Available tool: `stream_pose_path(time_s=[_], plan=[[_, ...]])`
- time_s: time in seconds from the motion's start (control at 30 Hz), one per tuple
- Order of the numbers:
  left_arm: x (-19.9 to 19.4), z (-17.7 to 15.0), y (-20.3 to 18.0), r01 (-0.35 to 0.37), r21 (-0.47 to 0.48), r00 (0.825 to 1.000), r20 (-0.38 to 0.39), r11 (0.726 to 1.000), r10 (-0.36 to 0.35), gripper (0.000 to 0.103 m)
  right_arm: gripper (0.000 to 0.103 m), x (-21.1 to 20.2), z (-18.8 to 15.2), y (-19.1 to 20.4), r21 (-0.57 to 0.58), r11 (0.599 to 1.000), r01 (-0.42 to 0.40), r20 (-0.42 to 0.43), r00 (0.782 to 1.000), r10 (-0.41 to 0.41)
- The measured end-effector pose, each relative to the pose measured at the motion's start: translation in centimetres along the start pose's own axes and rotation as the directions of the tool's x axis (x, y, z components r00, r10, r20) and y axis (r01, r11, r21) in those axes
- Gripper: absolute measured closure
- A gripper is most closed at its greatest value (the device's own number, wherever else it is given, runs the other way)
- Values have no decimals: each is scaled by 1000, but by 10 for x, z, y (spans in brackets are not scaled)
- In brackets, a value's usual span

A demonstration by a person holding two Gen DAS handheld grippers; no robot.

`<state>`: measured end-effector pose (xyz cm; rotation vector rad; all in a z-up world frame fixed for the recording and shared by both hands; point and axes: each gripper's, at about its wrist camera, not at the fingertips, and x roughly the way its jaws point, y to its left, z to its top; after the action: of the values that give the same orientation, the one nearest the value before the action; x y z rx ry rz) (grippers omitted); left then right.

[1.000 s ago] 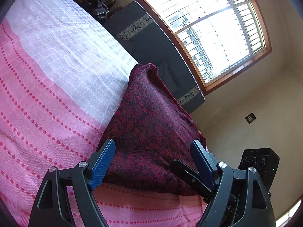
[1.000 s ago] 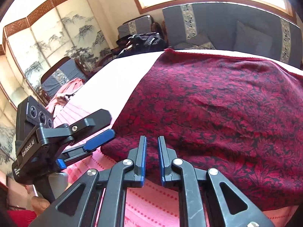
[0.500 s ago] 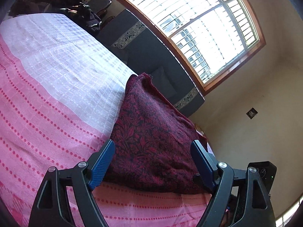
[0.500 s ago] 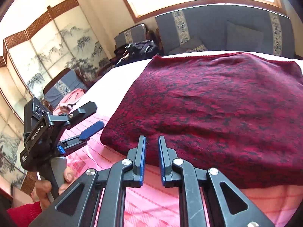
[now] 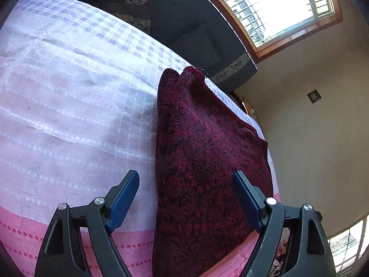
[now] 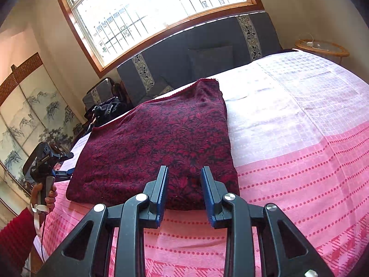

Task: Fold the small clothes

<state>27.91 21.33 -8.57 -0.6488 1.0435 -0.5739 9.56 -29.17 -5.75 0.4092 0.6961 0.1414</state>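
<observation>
The dark red cloth (image 6: pixel 159 143) lies folded on the bed (image 6: pixel 299 161), across the border between the white and pink parts of the cover. The right gripper (image 6: pixel 184 191) was almost closed a second ago; now its jaws stand apart above the near edge of the cloth, holding nothing. The left gripper (image 5: pixel 186 198) has moved forward, its jaws wide apart as before.

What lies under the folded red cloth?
The red cloth rests on the pink-and-white bedspread, which shows all around it. Whatever is between its folded layers is covered.
</observation>
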Motion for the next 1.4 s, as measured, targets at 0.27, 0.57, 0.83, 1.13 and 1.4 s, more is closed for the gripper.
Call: stream_pose_path(time_s=[0.27,0.57,0.83,1.13,1.4], plan=[[29,26,-6,60,54,993,-103,997,-54,21,73,2,-4,-20,42,999,0,-10,1000,0],[52,47,-22,49,97,991,-127,994,-36,30,69,1,-4,-15,40,999,-14,-3,1000,14],[59,34,-43,-88,132,993,-65,987,97,56,66,21,6,-5,24,999,-25,-31,999,26],[63,38,-45,-97,109,988,-111,989,109,55,84,85,50,96,-216,958,-190,-128,978,165],[59,35,-46,-117,157,987,-95,981,133,55,93,177,84,146,-266,953,-147,-211,973,91]])
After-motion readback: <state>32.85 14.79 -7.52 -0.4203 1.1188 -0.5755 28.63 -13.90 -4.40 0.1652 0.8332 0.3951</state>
